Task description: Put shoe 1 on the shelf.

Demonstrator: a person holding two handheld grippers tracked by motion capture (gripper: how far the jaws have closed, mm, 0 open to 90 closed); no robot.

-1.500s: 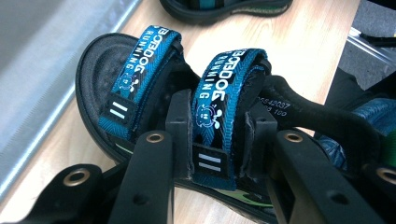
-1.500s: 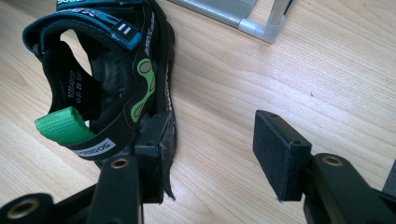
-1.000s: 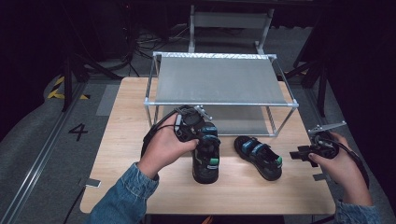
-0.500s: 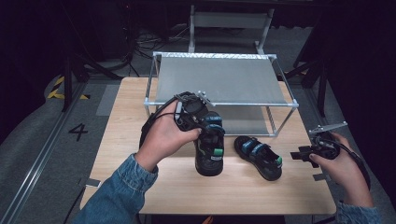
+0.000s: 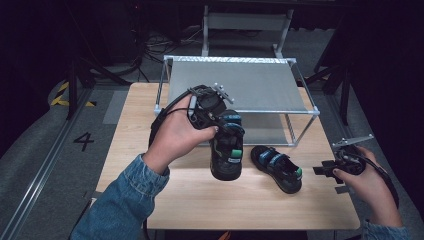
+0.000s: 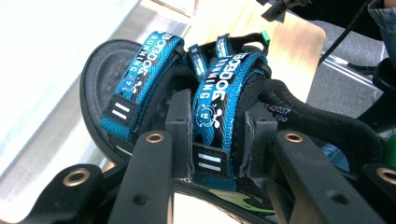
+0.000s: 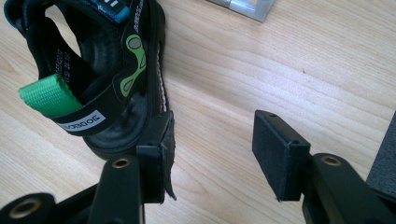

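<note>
One black sandal [image 5: 227, 152] with blue straps hangs heel-down above the table [image 5: 200, 200], gripped by a strap. Its mate [image 5: 277, 167], black with blue straps and a green heel loop, lies flat on the table just beside it.

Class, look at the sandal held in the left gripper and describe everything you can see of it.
The held sandal is black with blue woven straps printed in white lettering, a small white-barred tab on each strap and a green heel loop. It hangs clear of the wooden table, toe down, in front of the metal rack. The left gripper is shut on one strap, its fingers pressing either side.
</note>
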